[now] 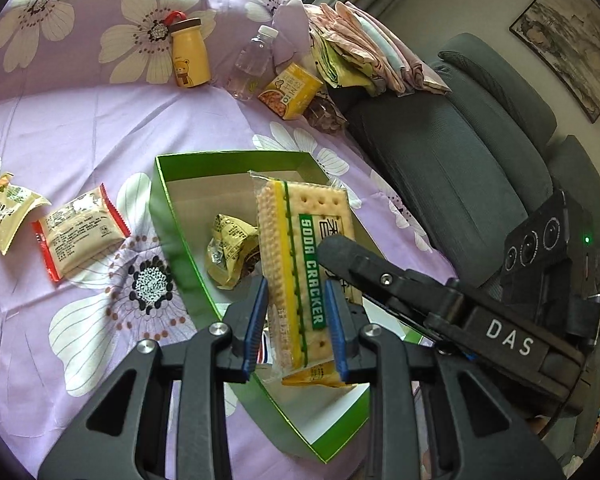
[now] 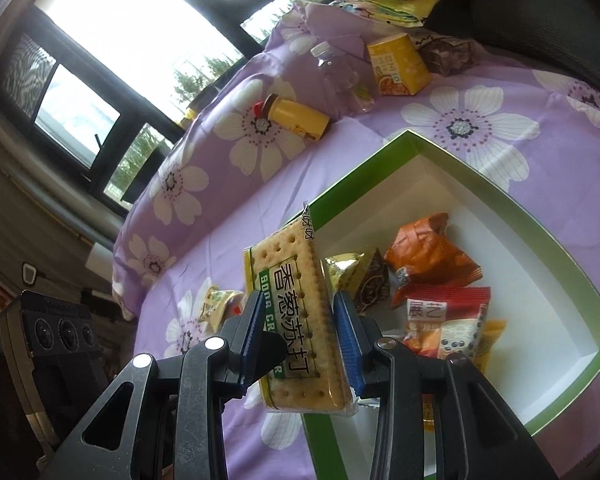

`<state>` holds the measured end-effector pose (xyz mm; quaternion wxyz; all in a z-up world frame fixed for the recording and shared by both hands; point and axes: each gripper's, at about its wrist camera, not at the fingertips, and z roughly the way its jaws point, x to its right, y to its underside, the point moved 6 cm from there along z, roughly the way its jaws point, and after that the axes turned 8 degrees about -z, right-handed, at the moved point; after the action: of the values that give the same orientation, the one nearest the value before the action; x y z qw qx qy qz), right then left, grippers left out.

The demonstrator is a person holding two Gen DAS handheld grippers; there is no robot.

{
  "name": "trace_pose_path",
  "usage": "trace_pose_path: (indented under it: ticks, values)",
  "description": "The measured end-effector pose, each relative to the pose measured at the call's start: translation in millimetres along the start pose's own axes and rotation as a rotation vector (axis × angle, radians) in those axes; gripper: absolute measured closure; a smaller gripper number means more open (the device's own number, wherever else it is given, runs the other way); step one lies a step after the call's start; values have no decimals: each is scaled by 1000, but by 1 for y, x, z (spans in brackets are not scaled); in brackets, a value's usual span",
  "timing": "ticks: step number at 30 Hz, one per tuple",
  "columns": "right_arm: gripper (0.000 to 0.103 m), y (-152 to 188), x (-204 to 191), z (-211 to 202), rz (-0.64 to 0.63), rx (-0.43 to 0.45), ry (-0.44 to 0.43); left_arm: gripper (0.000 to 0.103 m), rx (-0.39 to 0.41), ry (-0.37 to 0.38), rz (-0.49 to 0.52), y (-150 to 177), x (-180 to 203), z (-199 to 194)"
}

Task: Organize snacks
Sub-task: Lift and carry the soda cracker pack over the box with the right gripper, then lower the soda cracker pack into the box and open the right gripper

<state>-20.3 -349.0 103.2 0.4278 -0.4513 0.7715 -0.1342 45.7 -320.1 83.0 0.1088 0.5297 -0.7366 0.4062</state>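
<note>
Two grippers are seen over the green box (image 1: 168,216), each pinching a soda cracker pack. The left gripper (image 1: 298,324) is pressed onto the lower part of a soda cracker pack (image 1: 304,248), which is held edge-up above the box's near half, blue pads touching both faces. In the right wrist view the right gripper (image 2: 298,340) is clamped on a second cracker pack (image 2: 296,320) printed with green lettering, held tilted above the box's left wall (image 2: 332,204). Whether the two views show one shared pack cannot be told. Inside the box, a crumpled yellow-green wrapper (image 1: 230,250) is seen beside the held pack; from the right wrist, an orange packet (image 2: 432,256), a red packet (image 2: 448,320) and a gold-and-brown packet (image 2: 360,276) are seen lying together on the box's white floor. Left of the box, on the purple flowered sheet (image 1: 80,120), a red-edged snack packet (image 1: 80,232) and a pale yellow packet (image 1: 8,212) are laid near each other. Beyond the box, a yellow bear bottle (image 1: 190,54), a clear water bottle (image 1: 254,62) and a yellow carton (image 1: 292,90) are lined up, with a brown snack bag (image 1: 326,114) touching the carton. Folded cloths (image 1: 360,52) are stacked beyond the carton.
</note>
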Motion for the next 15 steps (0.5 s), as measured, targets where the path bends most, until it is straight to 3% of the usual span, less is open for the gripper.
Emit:
trace_pose_path:
  ticks: [8, 15]
  values:
    - [64, -3, 23, -9, 19, 14, 94, 77, -64, 50, -2, 4, 10, 28]
    - [64, -2, 40, -10, 49, -4, 153, 77, -95, 51, 5, 9, 17, 48]
